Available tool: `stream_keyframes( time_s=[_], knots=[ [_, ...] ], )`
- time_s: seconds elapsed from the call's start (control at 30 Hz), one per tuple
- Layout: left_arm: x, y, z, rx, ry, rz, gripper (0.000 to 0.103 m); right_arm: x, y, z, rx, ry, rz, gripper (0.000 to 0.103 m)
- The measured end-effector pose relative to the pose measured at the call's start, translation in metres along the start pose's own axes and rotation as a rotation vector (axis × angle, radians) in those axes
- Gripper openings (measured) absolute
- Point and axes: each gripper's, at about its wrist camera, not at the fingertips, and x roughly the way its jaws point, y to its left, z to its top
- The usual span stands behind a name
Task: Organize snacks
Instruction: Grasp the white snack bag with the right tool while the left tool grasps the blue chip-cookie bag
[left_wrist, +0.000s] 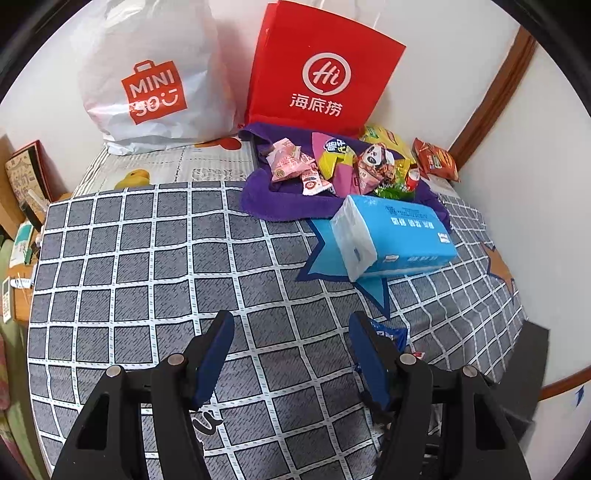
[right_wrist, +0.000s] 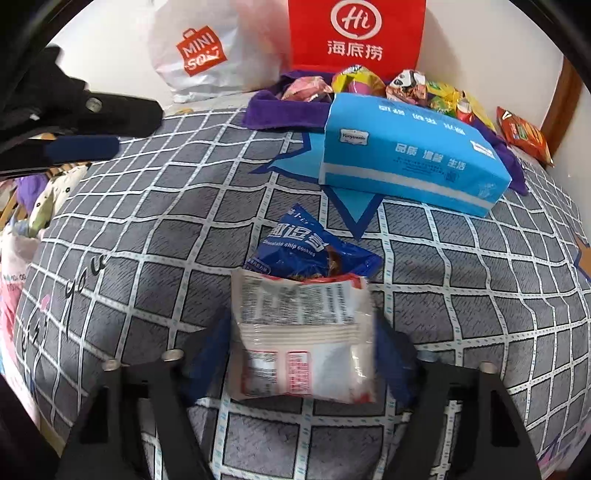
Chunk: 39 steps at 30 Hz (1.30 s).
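Right gripper (right_wrist: 303, 354) sits nearest the lens, its blue pads either side of a white snack packet (right_wrist: 301, 332); the packet is motion-blurred and I cannot tell if the pads actually press it or just flank it. At 12 o'clock from it, touching or just overlapping its top edge, lies a blue cookie bag (right_wrist: 314, 251) on the grey checked bedspread (right_wrist: 147, 240). Risk: if the grip is loose, the slick packet slides out or twists as I move, and could knock the cookie bag. My left gripper (left_wrist: 291, 354) hangs half open with nothing between the pads, bare bedspread below. The main snack pile (left_wrist: 354, 162) lies on a purple towel (left_wrist: 266, 206) at 1 o'clock in the left view, well apart, in front of a red paper bag (left_wrist: 321, 70) and a white shopping bag (left_wrist: 147, 74). A blue tissue pack (right_wrist: 410, 151) sits between me and that pile; reaching over it could snag it or drag wrappers off the towel.
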Motion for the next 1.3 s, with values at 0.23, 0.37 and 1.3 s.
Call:
stream_keyframes(
  time_s=[0.23, 0.37, 1.3],
  knots=[
    [0.023, -0.022, -0.004, 0.027, 0.043, -0.016, 0.062, -0.012, -0.020, -0.006, 0.002, -0.013, 0.013, 0.055],
    [0.041, -0.040, -0.013, 0.059, 0.082, -0.019, 0.062, -0.032, -0.041, -0.010, 0.021, -0.054, 0.022, 0.055],
    [0.089, -0.115, -0.047, 0.153, 0.054, 0.187, 0.056, -0.050, -0.155, 0.005, 0.072, -0.163, 0.020, 0.055]
  ],
)
